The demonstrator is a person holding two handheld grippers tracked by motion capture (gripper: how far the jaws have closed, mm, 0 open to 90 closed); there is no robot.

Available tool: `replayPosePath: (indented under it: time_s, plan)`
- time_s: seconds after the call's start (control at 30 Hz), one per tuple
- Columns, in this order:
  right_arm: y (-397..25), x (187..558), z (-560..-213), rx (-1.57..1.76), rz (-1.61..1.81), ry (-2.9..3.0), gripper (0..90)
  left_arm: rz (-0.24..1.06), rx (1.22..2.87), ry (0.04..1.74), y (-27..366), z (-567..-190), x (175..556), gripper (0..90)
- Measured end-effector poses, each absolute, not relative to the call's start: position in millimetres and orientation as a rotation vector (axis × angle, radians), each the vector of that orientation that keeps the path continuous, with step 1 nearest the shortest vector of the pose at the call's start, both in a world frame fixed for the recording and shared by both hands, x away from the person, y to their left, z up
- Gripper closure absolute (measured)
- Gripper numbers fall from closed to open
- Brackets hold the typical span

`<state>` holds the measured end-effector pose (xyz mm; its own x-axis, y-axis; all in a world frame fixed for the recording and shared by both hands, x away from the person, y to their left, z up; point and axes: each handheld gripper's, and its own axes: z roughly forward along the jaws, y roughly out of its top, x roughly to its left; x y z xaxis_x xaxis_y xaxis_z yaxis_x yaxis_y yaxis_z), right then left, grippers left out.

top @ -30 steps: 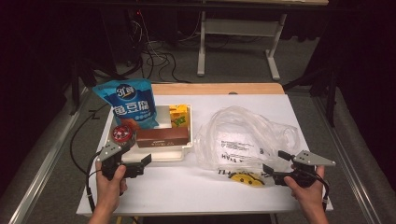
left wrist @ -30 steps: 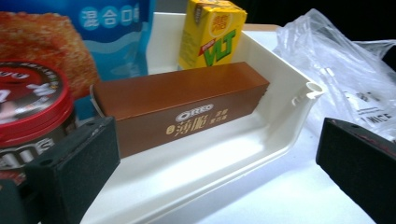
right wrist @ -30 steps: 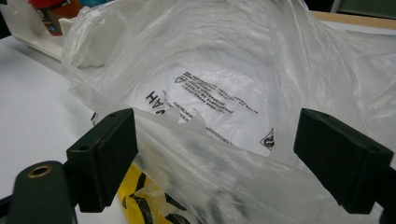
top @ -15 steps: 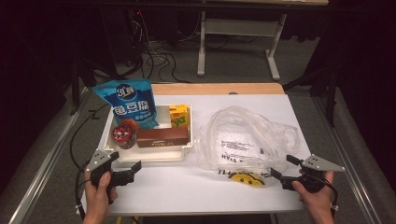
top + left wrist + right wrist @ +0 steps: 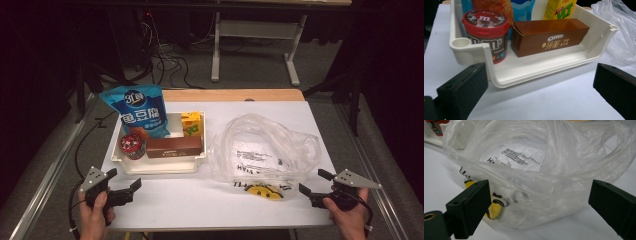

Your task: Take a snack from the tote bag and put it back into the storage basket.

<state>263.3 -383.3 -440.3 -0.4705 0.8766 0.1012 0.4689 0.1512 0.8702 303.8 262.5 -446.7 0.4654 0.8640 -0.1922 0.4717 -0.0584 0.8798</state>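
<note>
My left gripper (image 5: 122,187) sits low over the table with its jaws spread wide and nothing between them. Straight ahead of it is the tray (image 5: 544,71), its near wall just beyond my jaw tips. Inside, ahead and to the left, stands the tub (image 5: 486,32) with its red lid; ahead and a little right lies the box (image 5: 549,36) on its long side, close beside the tub. Behind them lean the blue pouch (image 5: 135,111) and the yellow carton (image 5: 191,122).

My right gripper (image 5: 315,187) is wide too, and empty. The bag (image 5: 544,177) lies crumpled just ahead of it, its mouth slack and partly collapsed (the yellow print is by my left jaw in the right gripper view).

The work looks like moving the snacks into the bag, and nothing is gripped yet. I judge the risks this way: the box is broad, so a grip across its long face may slip or dent the card; the tray wall could catch my lower jaw and shove the whole tray toward the bag. The film is thin and slippery, so pinching one layer may pull the bag along the table rather than open it.
</note>
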Motion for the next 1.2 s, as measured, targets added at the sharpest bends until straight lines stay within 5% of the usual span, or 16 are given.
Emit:
replayPosePath:
  time_s: [1.2]
  plan:
    - [-421.4,256.4,-450.3,1.386,1.245,1.895,1.6,0.524,1.710,1.172,275.0,-452.7,304.4,1.4]
